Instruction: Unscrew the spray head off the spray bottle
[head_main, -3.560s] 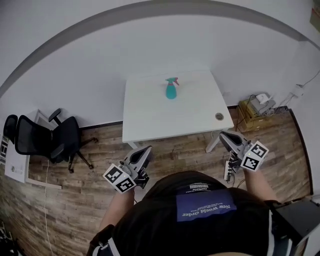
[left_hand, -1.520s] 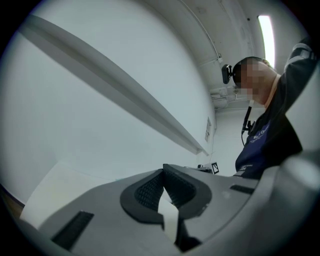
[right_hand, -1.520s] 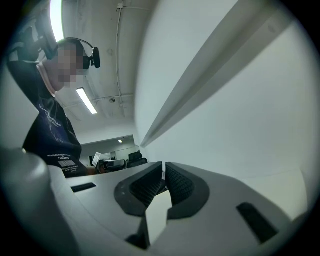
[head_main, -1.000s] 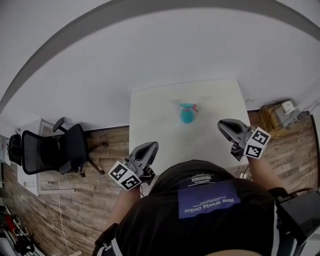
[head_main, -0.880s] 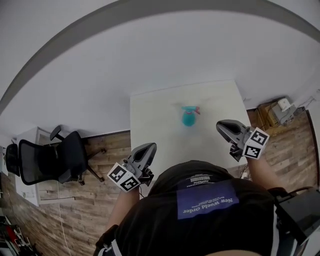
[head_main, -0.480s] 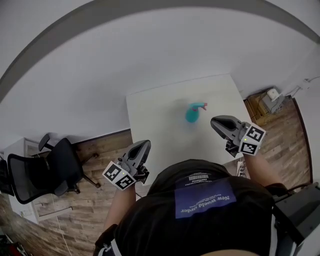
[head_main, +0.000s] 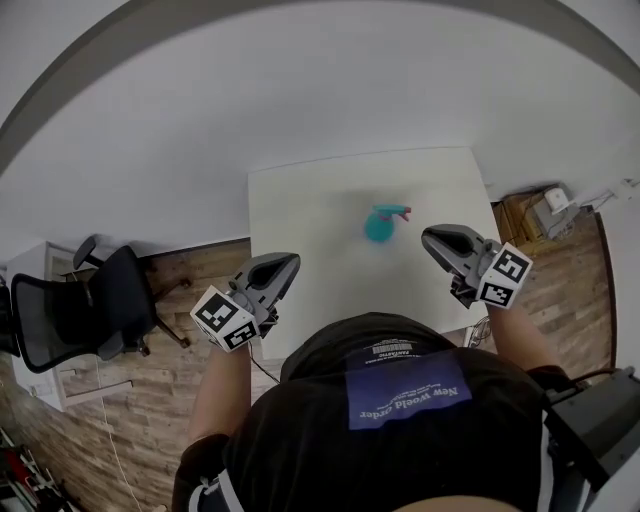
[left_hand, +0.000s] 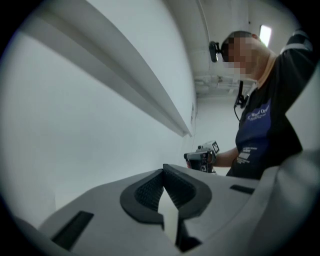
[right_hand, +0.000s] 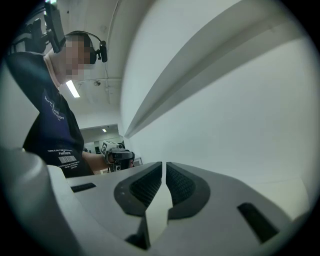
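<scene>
At the far left a black office chair (head_main: 85, 310) stood on the wooden floor (head_main: 150, 420), beside the white wall (head_main: 200, 130). To its right the left gripper (head_main: 288, 263) was held above the near left corner of the white table (head_main: 310, 230), and it pointed toward the table. In the left gripper view its ribbed pads (left_hand: 147, 192) were pressed one against the other and nothing was between them, so this gripper was clenched and empty. Further right the teal spray bottle (head_main: 378, 229) was on the table top, between the two grippers but nearer to the right one, and touched by neither. The spray head (head_main: 393, 211) was still on the bottle and its nozzle pointed to the right. Next came the right gripper (head_main: 430, 238), just beside the bottle and above the near right part of the table. In the right gripper view its pads (right_hand: 180, 187) also met, with only a thin line between them and no object there, so it was clenched on nothing too. At the far right some boxes (head_main: 535, 212) lay on the floor near the wall. The person's dark shirt (head_main: 400, 400) filled the lower middle of the head view.
</scene>
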